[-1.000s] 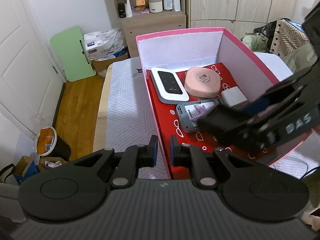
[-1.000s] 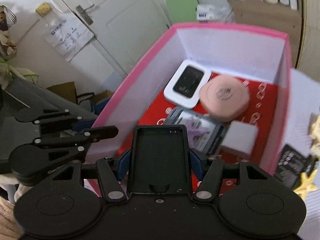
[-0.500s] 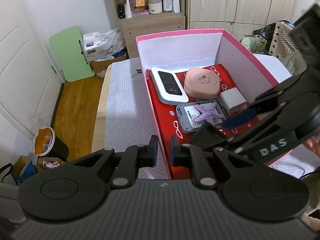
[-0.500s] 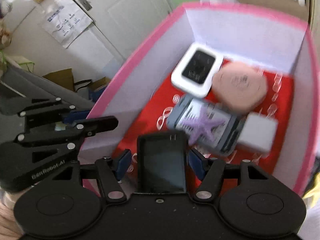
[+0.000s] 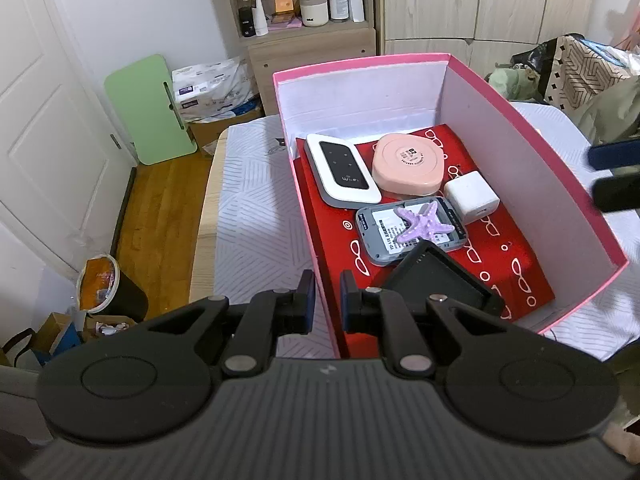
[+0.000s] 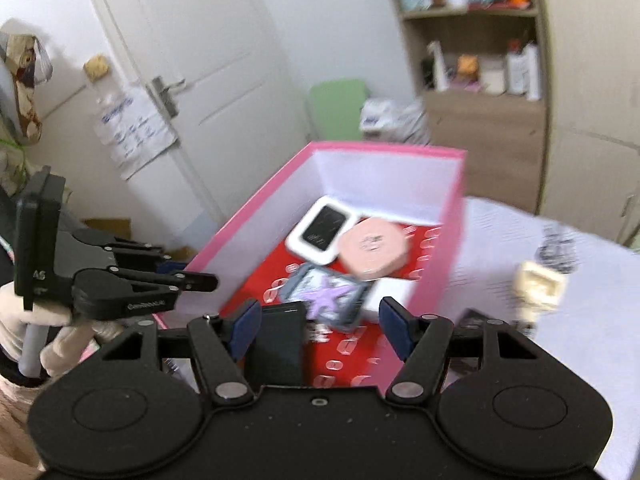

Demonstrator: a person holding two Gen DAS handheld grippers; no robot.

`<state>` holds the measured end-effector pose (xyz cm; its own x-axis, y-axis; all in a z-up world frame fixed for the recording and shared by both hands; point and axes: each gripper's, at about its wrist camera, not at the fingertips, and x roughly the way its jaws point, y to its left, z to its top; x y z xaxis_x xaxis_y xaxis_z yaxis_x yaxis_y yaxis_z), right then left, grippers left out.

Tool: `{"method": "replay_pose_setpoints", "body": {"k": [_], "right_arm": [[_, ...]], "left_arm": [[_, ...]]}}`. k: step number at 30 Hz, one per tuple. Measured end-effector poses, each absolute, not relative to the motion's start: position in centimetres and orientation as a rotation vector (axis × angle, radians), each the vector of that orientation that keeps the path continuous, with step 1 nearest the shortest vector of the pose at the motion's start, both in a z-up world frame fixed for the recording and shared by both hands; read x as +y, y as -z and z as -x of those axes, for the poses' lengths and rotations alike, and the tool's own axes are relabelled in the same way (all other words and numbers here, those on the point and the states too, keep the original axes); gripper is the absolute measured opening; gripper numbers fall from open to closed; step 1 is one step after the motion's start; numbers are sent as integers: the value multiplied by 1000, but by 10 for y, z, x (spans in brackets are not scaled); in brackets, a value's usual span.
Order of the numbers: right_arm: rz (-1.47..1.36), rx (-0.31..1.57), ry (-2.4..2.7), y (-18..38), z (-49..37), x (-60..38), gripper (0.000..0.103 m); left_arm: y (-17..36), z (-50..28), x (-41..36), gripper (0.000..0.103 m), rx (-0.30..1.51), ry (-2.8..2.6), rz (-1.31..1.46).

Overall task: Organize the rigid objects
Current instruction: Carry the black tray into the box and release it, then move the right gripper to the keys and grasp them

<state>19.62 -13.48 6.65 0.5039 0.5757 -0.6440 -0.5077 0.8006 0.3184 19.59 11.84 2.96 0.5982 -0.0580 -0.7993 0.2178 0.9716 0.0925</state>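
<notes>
The pink box (image 5: 532, 136) sits on a pale patterned bed cover (image 5: 256, 216), and everything here is placed by it. The left gripper (image 5: 327, 300) is clamped on the box's near-left wall, one pad outside and one inside, the jaws almost closed with only the thin wall between them. The right gripper (image 6: 320, 322) hangs over the box's near end with its jaws spread wide and nothing pressed between the pads; they have just been opening. The black tray (image 5: 444, 276) lies on the red lining at the near end of the box, free of both pads, leaning a little against the grey device (image 5: 404, 232). On that grey device lies a purple starfish (image 5: 422, 222). Farther in, toward the back wall, are a white router (image 5: 342, 172) on the left and a round pink case (image 5: 408, 164) beside it, with a white charger cube (image 5: 472, 196) just beside the right wall. Outside the box, to its right on the bed cover, a cream-coloured object (image 6: 538, 286) lies blurred. A gloved hand (image 6: 24, 316) grips the left gripper's handle.
</notes>
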Motion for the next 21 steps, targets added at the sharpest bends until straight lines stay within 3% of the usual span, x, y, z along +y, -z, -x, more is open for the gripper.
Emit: {"method": "replay_pose_setpoints", "body": {"k": [10, 19, 21], "right_arm": [[-32, 662, -547, -58, -149, -187, 71], [4, 650, -483, -12, -140, -216, 71], [27, 685, -495, -1, -141, -214, 66]], "left_arm": [[-30, -197, 112, 10, 932, 146, -237], [-31, -199, 110, 10, 942, 136, -246], [-31, -199, 110, 10, 942, 136, -248]]}}
